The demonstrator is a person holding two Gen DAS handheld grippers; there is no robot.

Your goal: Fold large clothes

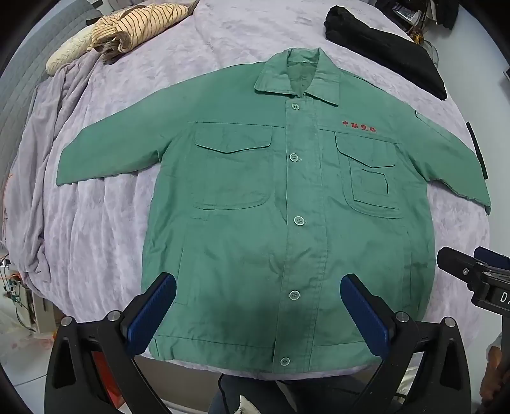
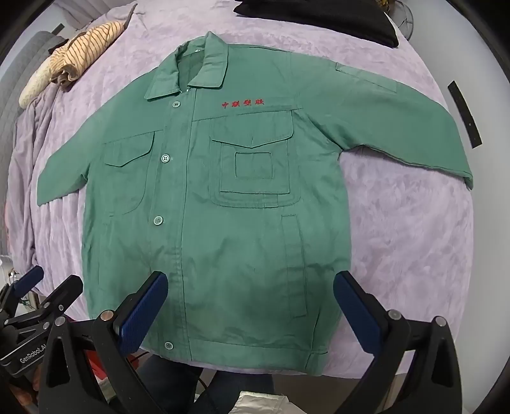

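Green buttoned work jacket lying flat on a lilac plush bed, both grippers hovering spread above its hem.

The left gripper (image 1: 258,305) and right gripper (image 2: 250,302) are hanging with jaws wide apart, pinching nothing, the green cotton jacket (image 1: 280,203) spreading out ahead of and beneath them on the bed (image 1: 111,223). Red embroidered characters (image 2: 243,103) are sitting above the chest pocket, too small to read. "GenRobot.AI" is showing on the neighbouring gripper's body. A striped beige garment (image 1: 140,25) and black folded cloth (image 1: 385,51) are lying well beyond the collar.

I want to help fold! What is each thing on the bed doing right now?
green jacket: spread flat, buttoned, sleeves out.
striped garment: crumpled in a heap.
black garment: folded.
purple blanket: spread over bed, bunched at its edge.
left gripper: open, empty.
right gripper: open, empty.
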